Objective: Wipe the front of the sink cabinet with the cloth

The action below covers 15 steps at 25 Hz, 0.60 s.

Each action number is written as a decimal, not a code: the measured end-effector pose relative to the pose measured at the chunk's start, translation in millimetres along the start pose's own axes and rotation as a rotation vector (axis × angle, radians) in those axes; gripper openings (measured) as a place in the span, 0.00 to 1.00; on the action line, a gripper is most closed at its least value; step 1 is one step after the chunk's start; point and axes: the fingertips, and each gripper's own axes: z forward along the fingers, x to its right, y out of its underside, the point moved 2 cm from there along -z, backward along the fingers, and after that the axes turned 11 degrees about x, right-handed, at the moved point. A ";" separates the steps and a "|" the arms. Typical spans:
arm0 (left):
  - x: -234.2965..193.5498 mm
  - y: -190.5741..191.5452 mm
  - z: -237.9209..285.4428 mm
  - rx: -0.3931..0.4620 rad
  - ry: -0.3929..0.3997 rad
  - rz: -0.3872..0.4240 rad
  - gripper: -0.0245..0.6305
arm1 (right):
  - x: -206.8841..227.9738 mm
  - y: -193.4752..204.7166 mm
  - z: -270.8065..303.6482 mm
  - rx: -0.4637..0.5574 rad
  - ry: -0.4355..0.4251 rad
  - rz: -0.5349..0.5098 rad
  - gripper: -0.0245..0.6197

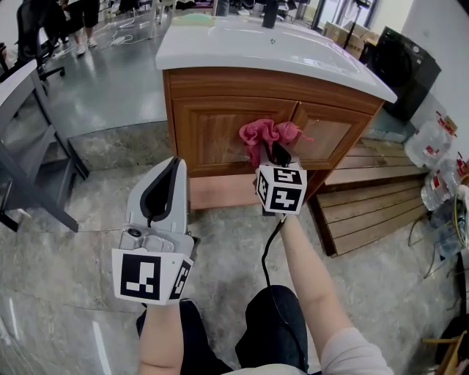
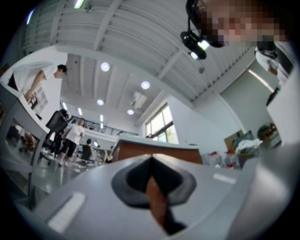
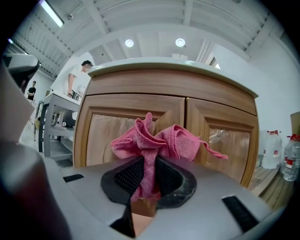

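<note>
The wooden sink cabinet (image 1: 220, 121) with a white top (image 1: 242, 45) stands ahead, its two doors closed. My right gripper (image 1: 268, 155) is shut on a bunched pink cloth (image 1: 268, 134), held just in front of the seam between the doors. In the right gripper view the cloth (image 3: 157, 139) spills out above the right gripper (image 3: 147, 177), with the cabinet doors (image 3: 117, 129) close behind; I cannot tell whether cloth and wood touch. My left gripper (image 1: 171, 174) hangs lower left, away from the cabinet, shut on nothing. The left gripper (image 2: 151, 169) points toward the cabinet (image 2: 157, 151).
Wooden pallets (image 1: 374, 194) lie on the floor right of the cabinet. A black appliance (image 1: 404, 67) and water bottles (image 1: 438, 187) stand at the right. A metal-framed table (image 1: 33, 146) is at the left. People (image 1: 80, 18) stand far back.
</note>
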 end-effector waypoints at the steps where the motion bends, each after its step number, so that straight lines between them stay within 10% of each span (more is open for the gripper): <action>1: -0.3 0.2 0.0 -0.001 0.000 0.001 0.05 | -1.6 1.7 -0.3 -0.002 -0.002 0.000 0.15; 15: -4.5 -1.4 -0.7 0.002 -0.009 0.006 0.05 | -18.6 33.0 2.3 -0.050 -0.018 -0.014 0.15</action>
